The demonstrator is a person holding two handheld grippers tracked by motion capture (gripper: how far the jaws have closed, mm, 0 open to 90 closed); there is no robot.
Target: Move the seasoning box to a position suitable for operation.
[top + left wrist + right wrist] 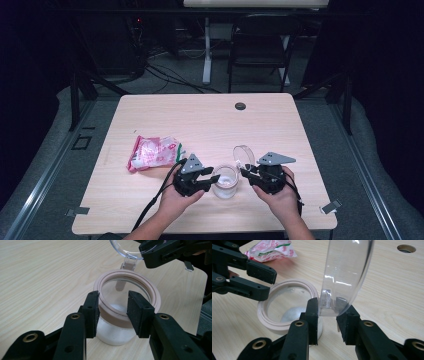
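The jar (120, 315) is open: left tongs (112, 312) pinch its rim, right tongs (328, 320) clamp the raised clear lid (344, 275), contents untouched.

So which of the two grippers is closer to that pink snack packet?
The left. The left gripper grips the jar rim just right of the snack packet; the right gripper holds the clear lid beyond the jar.

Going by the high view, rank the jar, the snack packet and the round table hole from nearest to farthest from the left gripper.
From the left gripper:
1. The jar, right at its fingers, front middle of the table.
2. The snack packet, a little to its left and slightly farther back.
3. The round table hole, far back near the table's rear edge.
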